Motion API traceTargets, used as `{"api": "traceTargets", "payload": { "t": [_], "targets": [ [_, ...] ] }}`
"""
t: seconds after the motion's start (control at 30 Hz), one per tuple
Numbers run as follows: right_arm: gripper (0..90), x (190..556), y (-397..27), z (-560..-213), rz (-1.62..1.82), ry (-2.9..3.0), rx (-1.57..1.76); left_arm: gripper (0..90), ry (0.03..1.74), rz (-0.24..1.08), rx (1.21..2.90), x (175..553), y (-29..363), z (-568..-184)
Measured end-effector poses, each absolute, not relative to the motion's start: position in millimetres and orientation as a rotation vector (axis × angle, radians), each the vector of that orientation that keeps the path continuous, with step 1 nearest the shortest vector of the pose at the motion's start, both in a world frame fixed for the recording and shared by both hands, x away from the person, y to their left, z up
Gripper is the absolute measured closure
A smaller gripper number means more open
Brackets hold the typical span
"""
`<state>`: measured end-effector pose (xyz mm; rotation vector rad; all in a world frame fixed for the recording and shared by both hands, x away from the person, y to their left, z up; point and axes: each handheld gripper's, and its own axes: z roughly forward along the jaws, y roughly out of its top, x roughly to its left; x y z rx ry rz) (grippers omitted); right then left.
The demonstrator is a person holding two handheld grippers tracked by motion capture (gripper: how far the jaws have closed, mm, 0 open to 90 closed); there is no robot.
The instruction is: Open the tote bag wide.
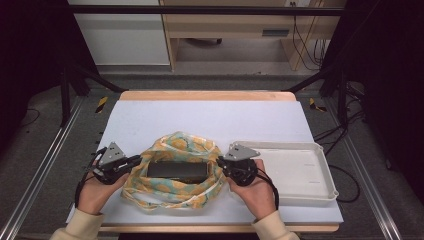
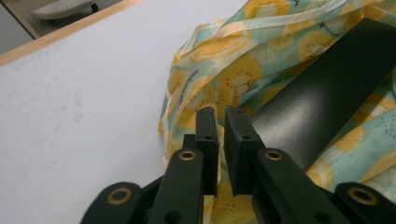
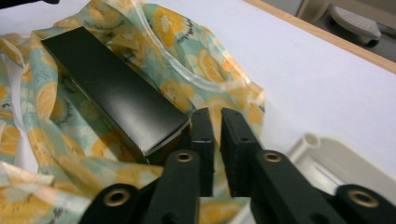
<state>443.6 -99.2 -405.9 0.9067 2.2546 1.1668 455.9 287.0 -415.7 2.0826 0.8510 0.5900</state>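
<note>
Lying between both claws: black box (image 1: 177, 170)

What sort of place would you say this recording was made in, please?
Probably a lab recording station: a white-topped table stands inside a black metal frame, cables trail across the floor, and a person works over a fruit-print bag with hand-held claws.

Both forearms enter from bottom, hands low, facing inward. Left gripper (image 1: 134, 161) jaws nearly together, narrow gap, nothing pinched. Right gripper (image 1: 220, 161) likewise: narrow gap, jaws pointing toward the left one.
</note>
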Motion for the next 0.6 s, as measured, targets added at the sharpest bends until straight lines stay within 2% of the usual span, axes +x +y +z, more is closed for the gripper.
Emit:
{"api": "traceTargets", "payload": {
  "t": [0.1,0.43,0.6],
  "targets": [
    [72.2,435,-112,-409,1.186,2.21,0.942,74.3,0.841,0.589,2.079,455,286,-414],
    [29.8,411,-147,-415,1.195,2.085,1.05,41.3,0.765,0.558,2.085,453,274,-406],
    [17.6,400,-167,-417,1.202,2.026,1.068,27.7,0.675,0.55,2.118,453,262,-397]
  ]
}}
